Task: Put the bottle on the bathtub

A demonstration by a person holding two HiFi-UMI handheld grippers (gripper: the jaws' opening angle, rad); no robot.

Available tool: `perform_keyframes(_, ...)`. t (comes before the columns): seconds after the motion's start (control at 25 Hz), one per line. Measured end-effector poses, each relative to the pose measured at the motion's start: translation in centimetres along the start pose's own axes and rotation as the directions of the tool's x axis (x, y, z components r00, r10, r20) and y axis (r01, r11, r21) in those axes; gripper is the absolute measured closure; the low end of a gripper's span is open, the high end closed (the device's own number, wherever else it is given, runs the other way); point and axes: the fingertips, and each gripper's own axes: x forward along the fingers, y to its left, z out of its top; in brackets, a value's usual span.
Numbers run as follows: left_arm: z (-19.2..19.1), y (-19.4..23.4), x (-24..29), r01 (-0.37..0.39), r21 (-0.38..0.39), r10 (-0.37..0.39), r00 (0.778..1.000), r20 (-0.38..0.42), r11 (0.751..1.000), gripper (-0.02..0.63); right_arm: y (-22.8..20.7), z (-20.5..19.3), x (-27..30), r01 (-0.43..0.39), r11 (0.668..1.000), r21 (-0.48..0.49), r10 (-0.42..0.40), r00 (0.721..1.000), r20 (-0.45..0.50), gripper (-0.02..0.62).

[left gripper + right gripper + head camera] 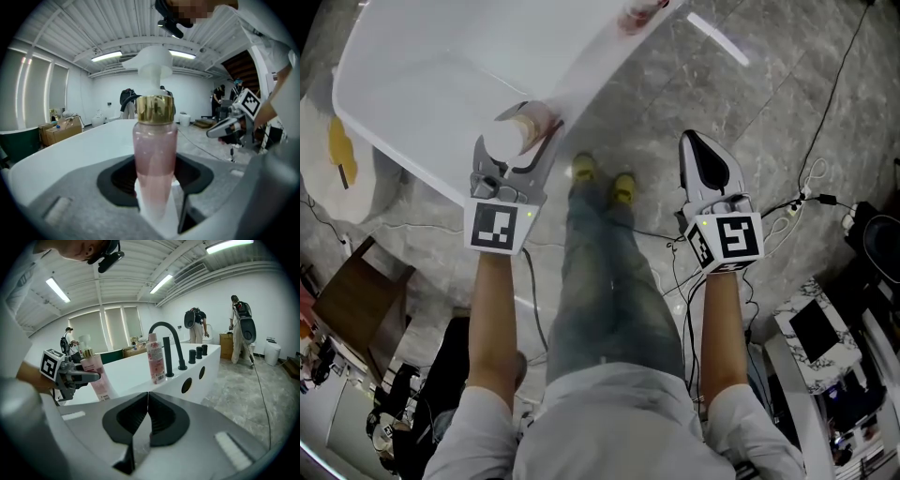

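The bottle (154, 154) is clear pink with a gold collar and a white pump top. My left gripper (157, 199) is shut on its lower body and holds it upright. In the head view the bottle's white top (508, 139) sits between the left gripper's (523, 141) fingers, right at the near rim of the white bathtub (422, 84). Whether its base touches the rim is hidden. My right gripper (698, 148) hangs shut and empty over the marble floor, right of the tub. The right gripper view shows its shut jaws (147, 399), and the held bottle (96, 376) at the left.
A second pink bottle (155, 359) stands on the tub rim beside a black curved faucet (168, 345) and knobs (198, 353). Cables (806, 187) trail on the floor at the right. A wooden stool (361, 291) is at the left. My yellow shoes (623, 186) stand close to the tub.
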Motion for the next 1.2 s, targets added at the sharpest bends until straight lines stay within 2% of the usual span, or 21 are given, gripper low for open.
perform_keyframes(0.44, 0.0, 0.0, -0.3, -0.009, -0.011, 0.009, 1.000, 0.016, 1.000, 0.382, 0.8, -0.2, -1.0, 0.003, 1.000, -0.017, -0.003, 1.000, -0.005, 0.591)
perform_keyframes(0.88, 0.1, 0.2, -1.2, -0.006, -0.030, 0.007, 1.000, 0.016, 1.000, 0.300, 1.1, 0.5, -1.5, 0.009, 0.999, -0.031, -0.009, 1.000, 0.002, 0.592)
perform_keyframes(1.2, 1.7, -0.1, -4.3, -0.042, -0.054, 0.043, 0.999, 0.000, 0.998, 0.307, 1.8, 3.5, -3.3, 0.010, 0.999, -0.047, -0.009, 1.000, 0.030, 0.592)
